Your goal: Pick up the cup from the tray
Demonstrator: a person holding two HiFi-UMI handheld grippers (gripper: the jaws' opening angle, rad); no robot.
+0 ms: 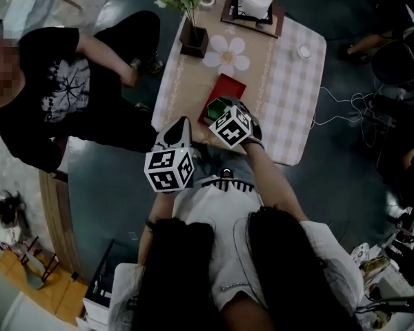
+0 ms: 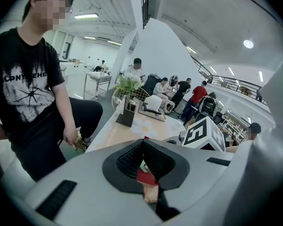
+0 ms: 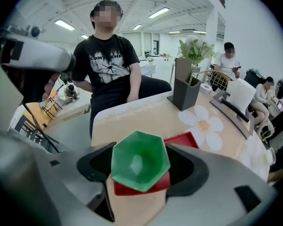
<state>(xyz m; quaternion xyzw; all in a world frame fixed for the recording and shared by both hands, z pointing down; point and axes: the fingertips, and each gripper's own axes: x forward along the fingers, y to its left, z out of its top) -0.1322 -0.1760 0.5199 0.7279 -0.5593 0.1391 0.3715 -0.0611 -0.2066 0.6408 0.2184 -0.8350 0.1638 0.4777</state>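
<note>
A green six-sided cup stands on a red tray near the table's front edge. My right gripper is around it, one dark pad against each side of the cup, shut on it. From the head view the cup shows just past the right gripper, on the tray. My left gripper hovers at the table's front edge, left of the tray. Its jaws meet at the tips with nothing held; a sliver of red tray shows through behind them.
A dark vase with white flowers, a flower-shaped mat and a white device on a dark tray sit farther back on the table. A person in a black shirt sits at the table's left side.
</note>
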